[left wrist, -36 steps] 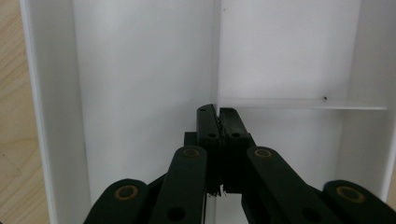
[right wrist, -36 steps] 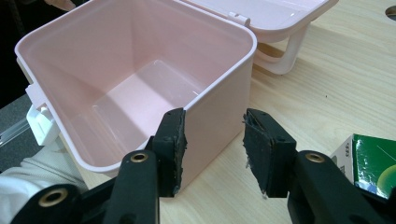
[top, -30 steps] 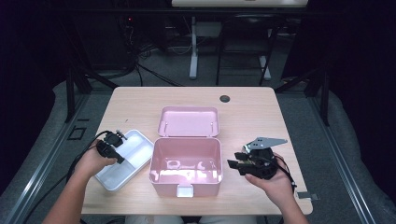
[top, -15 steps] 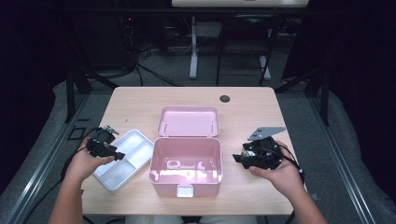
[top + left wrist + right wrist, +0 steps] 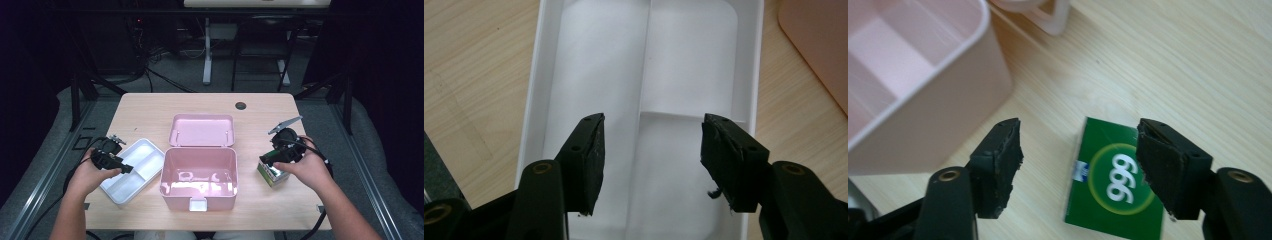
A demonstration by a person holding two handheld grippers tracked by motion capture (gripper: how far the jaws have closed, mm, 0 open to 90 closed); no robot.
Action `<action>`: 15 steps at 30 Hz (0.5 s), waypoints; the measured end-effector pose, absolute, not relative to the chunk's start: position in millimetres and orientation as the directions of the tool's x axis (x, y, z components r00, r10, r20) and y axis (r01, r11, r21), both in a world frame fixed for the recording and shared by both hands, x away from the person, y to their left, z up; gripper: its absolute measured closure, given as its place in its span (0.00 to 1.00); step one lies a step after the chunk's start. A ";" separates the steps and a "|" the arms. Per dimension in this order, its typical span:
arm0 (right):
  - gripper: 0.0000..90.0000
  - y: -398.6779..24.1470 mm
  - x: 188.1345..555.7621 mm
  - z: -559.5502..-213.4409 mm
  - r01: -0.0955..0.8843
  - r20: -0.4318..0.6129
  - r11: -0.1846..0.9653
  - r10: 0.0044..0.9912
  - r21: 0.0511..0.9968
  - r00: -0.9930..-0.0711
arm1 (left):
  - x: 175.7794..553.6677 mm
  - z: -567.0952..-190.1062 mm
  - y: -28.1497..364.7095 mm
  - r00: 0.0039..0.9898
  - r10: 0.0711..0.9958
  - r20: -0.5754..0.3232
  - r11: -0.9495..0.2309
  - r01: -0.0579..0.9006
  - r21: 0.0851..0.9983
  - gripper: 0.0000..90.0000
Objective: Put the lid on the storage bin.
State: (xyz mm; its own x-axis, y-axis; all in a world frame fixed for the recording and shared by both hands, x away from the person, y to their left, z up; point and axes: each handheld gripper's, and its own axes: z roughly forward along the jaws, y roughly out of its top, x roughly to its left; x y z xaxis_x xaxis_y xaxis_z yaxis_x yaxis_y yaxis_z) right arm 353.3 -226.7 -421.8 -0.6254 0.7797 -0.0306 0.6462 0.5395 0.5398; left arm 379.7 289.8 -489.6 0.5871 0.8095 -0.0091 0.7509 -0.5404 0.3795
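Beside the empty pink box [image 5: 198,172], empty white tray [image 5: 134,169] and green packet [image 5: 1114,182], both grippers released.

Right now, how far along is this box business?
Done: the pink box stands open and empty, and the white tray lies beside it. In hand: the right gripper, jaws just opening, hovers over a green packet; the left gripper hovers open over the tray. Left: probably filling the box.
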 end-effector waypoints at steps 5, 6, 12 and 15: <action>0.22 -231.8 377.2 -428.5 0.745 -0.011 0.566 0.799 0.352 -0.602 | 378.8 -489.4 290.4 0.587 0.809 -0.033 -0.533 0.757 0.377 0.44; 0.22 -231.8 377.2 -428.5 0.745 -0.011 0.566 0.799 0.352 -0.602 | 378.8 -489.4 290.4 0.587 0.809 -0.033 -0.533 0.757 0.377 0.43; 0.05 -232.3 394.7 -446.8 0.813 -0.029 0.544 0.834 0.206 -0.551 | 377.5 -485.2 292.3 0.591 0.806 -0.044 -0.527 0.749 0.402 0.41; 0.03 -232.1 400.9 -455.1 0.827 -0.035 0.535 0.842 0.172 -0.538 | 377.7 -486.6 292.9 0.595 0.803 -0.045 -0.531 0.747 0.399 0.41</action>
State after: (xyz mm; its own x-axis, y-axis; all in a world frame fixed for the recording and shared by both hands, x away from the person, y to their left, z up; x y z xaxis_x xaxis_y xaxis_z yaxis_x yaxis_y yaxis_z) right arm 400.9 -232.1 -455.1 -0.5377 0.8424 -0.0354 0.8271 0.5352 0.1717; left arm 377.7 292.9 -486.6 0.5946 0.8028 -0.0450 0.7473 -0.5311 0.3994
